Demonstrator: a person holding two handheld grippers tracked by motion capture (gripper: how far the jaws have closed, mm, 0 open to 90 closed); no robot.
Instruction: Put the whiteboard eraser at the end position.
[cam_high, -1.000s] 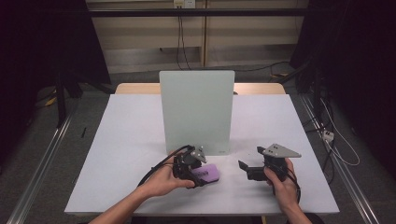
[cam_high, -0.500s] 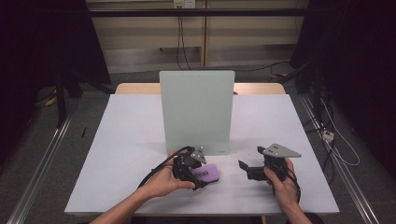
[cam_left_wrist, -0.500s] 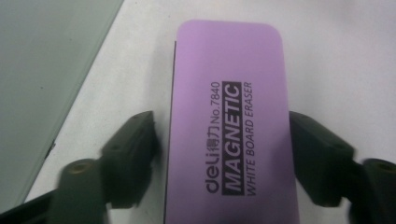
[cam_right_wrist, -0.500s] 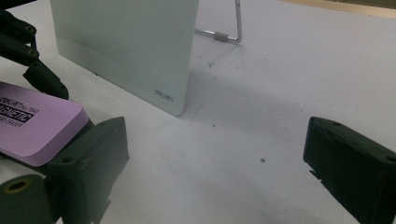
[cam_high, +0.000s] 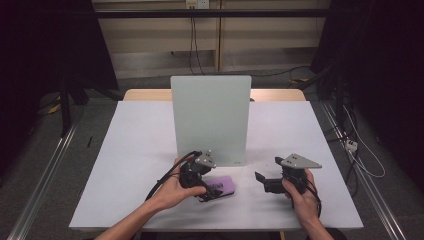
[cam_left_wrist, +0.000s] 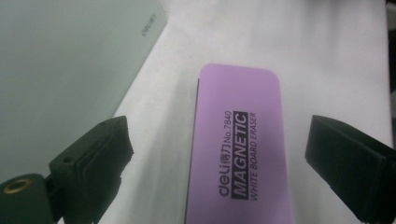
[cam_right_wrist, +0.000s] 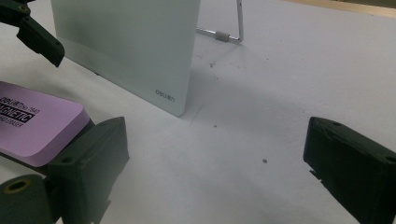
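purple eraser (cam_left_wrist: 238, 149) lies between the left gripper's (cam_left_wrist: 217, 154) spread jaws.

Dim surroundings, bright tabletop, soft close-up focus

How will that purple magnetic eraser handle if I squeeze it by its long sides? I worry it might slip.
The purple eraser looks like a stiff, flat block, so it should hold its shape and not roll. Its smooth top may be slick, but the open left hand-held gripper straddles its straight sides, which probably grip well. It seems light; it may slide on the smooth white table if nudged.
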